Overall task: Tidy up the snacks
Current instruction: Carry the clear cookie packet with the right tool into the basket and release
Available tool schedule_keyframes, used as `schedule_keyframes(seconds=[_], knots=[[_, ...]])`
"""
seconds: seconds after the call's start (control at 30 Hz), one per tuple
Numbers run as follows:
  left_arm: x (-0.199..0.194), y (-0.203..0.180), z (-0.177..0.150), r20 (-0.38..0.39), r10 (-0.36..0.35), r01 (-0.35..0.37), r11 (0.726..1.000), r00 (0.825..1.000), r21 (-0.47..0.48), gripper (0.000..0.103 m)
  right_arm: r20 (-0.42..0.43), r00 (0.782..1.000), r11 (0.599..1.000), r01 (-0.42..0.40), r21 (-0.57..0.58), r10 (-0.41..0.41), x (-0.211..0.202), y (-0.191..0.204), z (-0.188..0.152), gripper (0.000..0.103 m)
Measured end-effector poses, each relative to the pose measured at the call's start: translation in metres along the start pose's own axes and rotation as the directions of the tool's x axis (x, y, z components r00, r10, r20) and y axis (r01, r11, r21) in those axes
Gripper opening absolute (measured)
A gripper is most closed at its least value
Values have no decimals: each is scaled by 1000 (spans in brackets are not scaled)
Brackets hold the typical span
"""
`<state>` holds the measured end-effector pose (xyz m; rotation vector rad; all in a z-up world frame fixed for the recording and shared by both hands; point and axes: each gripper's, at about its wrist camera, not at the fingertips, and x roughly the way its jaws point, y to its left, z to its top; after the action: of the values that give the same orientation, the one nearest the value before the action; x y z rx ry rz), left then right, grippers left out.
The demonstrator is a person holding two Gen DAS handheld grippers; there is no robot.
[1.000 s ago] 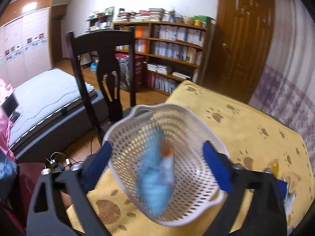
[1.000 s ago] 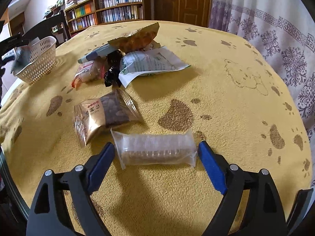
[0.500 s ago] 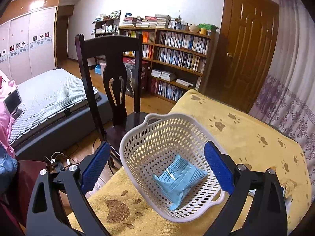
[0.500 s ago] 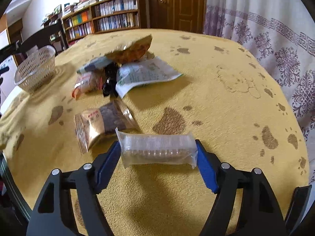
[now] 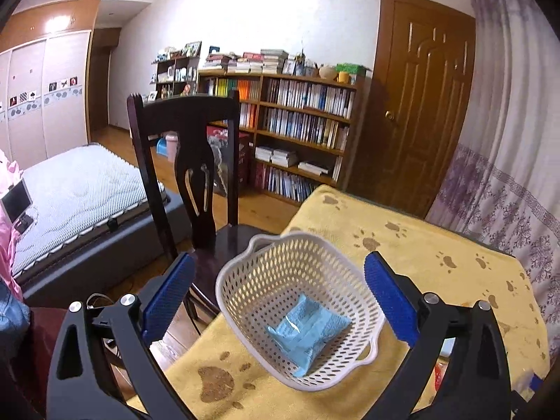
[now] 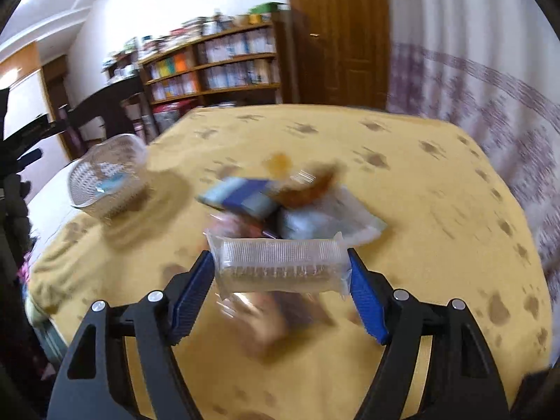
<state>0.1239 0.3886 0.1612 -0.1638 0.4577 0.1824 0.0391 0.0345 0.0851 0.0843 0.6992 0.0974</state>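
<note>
Broadly, the table point(image 5: 413, 245), draped in a yellow paw-print cloth, carries a white perforated basket point(image 5: 245, 301) near its corner beside a dark chair point(image 5: 182, 147), with a blurred pile of snack packets point(image 6: 280, 206) near the middle. Inside the basket lies a blue packet point(image 5: 308, 332); the left claw point(image 5: 276, 304) hangs over it, spread wide and empty. Lifted above the pile, the right claw point(image 6: 281, 280) is clamped end to end on a clear cracker sleeve point(image 6: 280, 262).
</note>
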Motion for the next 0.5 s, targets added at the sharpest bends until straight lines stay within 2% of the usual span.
schedule_keyframes(seconds=[0.27, 0.5], knots=[[-22, 33, 18, 87, 5, 1, 998, 996, -70, 100, 6, 989, 975, -142, -168, 145, 37, 105, 59, 75], [-20, 55, 22, 80, 34, -25, 993, 996, -115, 100, -26, 973, 944, -228, -238, 228, 77, 183, 88, 75]])
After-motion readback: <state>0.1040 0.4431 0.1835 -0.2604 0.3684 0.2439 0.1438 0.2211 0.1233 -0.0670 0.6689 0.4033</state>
